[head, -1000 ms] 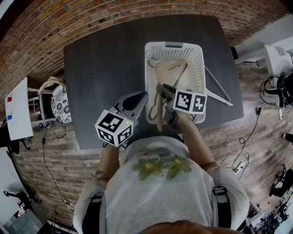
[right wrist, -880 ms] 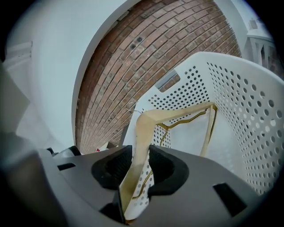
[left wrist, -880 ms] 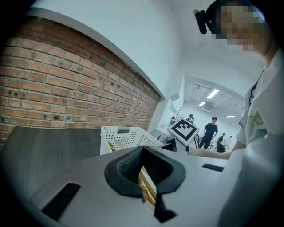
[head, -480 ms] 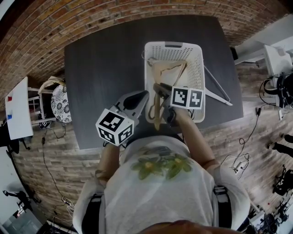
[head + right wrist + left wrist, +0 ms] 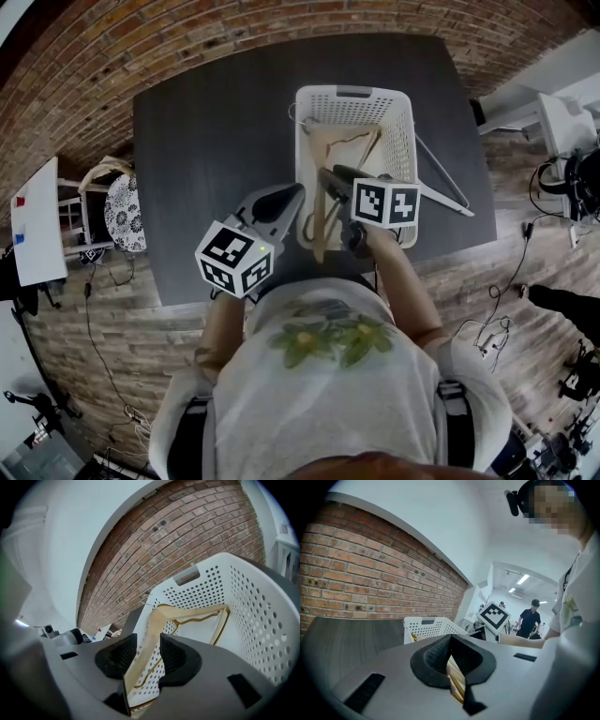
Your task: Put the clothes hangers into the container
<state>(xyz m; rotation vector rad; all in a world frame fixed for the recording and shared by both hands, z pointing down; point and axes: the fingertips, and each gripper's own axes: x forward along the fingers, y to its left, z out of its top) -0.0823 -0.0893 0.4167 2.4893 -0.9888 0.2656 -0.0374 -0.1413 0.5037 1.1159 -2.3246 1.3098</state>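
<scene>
Clothes hangers (image 5: 322, 211) of pale wood lie in a white perforated plastic basket (image 5: 405, 141), and one long arm pokes out over its near rim. From the head view, the basket stands on the right half of a dark grey matte surface (image 5: 216, 131). A red brick wall (image 5: 187, 47) runs behind it and a plank-patterned floor (image 5: 112, 319) lies around it. A thin wire hanger (image 5: 448, 178) lies flat on the surface just right of the basket. The left tool (image 5: 295, 192) hangs beside the basket's left wall. The right tool (image 5: 326, 175) reaches over the near rim to the hangers.

In the left gripper view, the brick wall (image 5: 370, 573) meets a smooth white wall above the grey surface (image 5: 342, 639). The basket (image 5: 429, 627) is ahead, with the right tool's marker cube (image 5: 493, 615) to its right. A person in dark clothes (image 5: 530, 620) stands in a lit room behind. The left tool's (image 5: 451, 637) ribbed black pads meet at their tips. Strips of pale wood with gold metal (image 5: 454, 679) show in the slot behind them, and it is unclear whether they are clamped.

In the right gripper view, the basket's (image 5: 262, 620) dotted walls curve round a hanger (image 5: 187, 616) with a gold wire bar under its flat wooden arms. The brick wall (image 5: 187, 541) rises beyond. The right tool's (image 5: 148, 641) jaws stand wide and have just been opening. One wooden arm passes loosely between the pads.
</scene>
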